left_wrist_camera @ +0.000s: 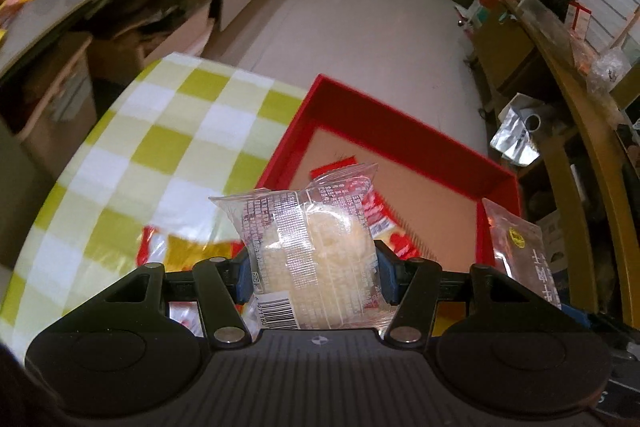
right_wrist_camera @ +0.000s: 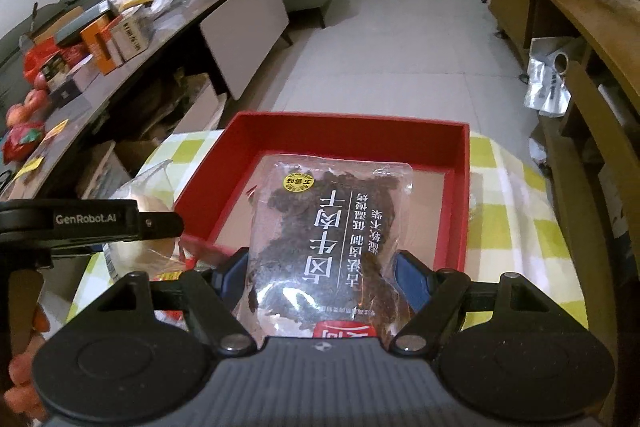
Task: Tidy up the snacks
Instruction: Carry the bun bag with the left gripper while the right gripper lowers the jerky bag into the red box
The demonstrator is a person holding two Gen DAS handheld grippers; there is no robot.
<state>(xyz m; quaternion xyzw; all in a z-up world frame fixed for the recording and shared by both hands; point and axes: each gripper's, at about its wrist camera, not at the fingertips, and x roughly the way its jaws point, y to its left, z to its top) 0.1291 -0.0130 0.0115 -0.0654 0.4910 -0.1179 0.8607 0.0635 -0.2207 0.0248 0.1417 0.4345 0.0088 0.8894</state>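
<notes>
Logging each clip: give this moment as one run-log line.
left gripper: holds clear-wrapped pale pastry | right gripper: holds clear dark jerky packet | both near open red box

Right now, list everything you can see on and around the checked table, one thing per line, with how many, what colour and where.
Open cardboard box: one, red walls, tan floor, on the table.
Checked tablecloth: one, yellow-green and white, covering the table.
Clear pastry packet: one, pale cake inside, between the left jaws.
Clear jerky pouch: one, dark pieces, yellow sticker, between the right jaws, over the box.
Red-and-white snack packets: a few, inside the box.
Apples: several, red, side counter.
Left gripper: black, blue pads.
Right gripper: black, blue pads.
</notes>
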